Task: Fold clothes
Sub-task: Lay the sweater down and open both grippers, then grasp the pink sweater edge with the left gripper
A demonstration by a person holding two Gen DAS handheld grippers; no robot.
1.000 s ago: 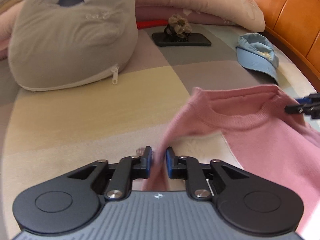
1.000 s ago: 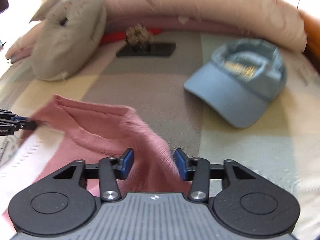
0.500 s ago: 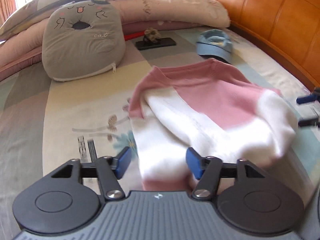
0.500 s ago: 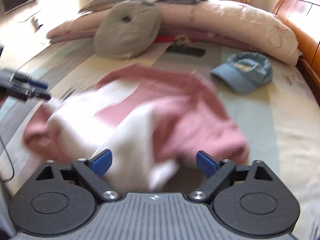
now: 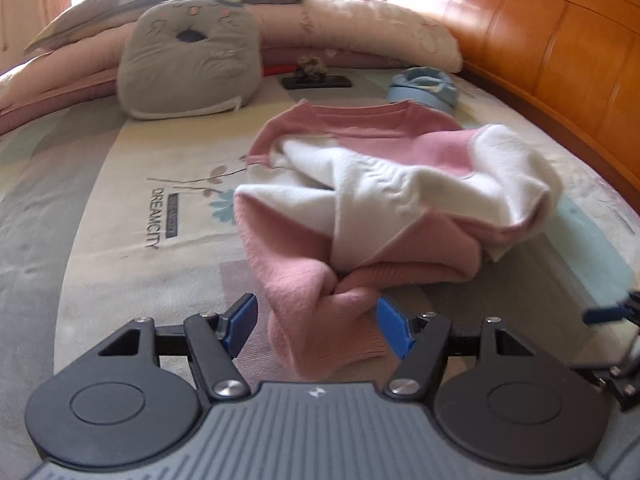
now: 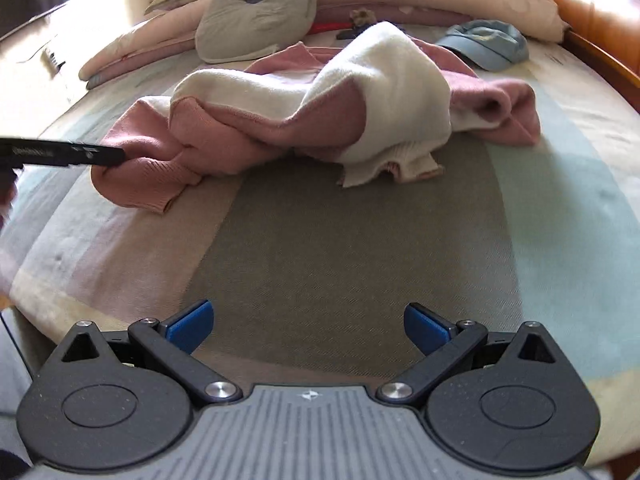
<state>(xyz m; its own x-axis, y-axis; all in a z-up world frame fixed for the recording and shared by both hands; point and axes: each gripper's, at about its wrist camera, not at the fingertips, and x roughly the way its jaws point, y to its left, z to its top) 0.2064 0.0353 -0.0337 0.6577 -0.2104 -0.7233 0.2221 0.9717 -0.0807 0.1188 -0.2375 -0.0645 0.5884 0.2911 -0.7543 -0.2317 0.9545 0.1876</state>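
A pink and white sweater point(image 5: 392, 196) lies loosely heaped on the bed, its neckline toward the pillows. My left gripper point(image 5: 316, 320) is open, with a pink cuffed sleeve end point(image 5: 324, 320) lying between its blue pads, untouched by the right pad as far as I can tell. In the right wrist view the same sweater point(image 6: 320, 108) sits farther off, and my right gripper point(image 6: 306, 322) hangs open over bare bedspread with nothing between its fingers. The left gripper's finger point(image 6: 64, 152) reaches in from the left edge to the pink sleeve.
A grey cat cushion point(image 5: 192, 68), long pink pillows point(image 5: 360, 28), a dark phone with a scrunchie point(image 5: 316, 78) and a light blue cap point(image 5: 424, 88) lie beyond the sweater. A wooden headboard point(image 5: 540, 40) runs along the right. The bed's front edge point(image 6: 24, 280) is near.
Both grippers let go of the sweater's shoulders and pulled back toward the front of the bed. The sweater dropped into a heap; both jaws opened wide.
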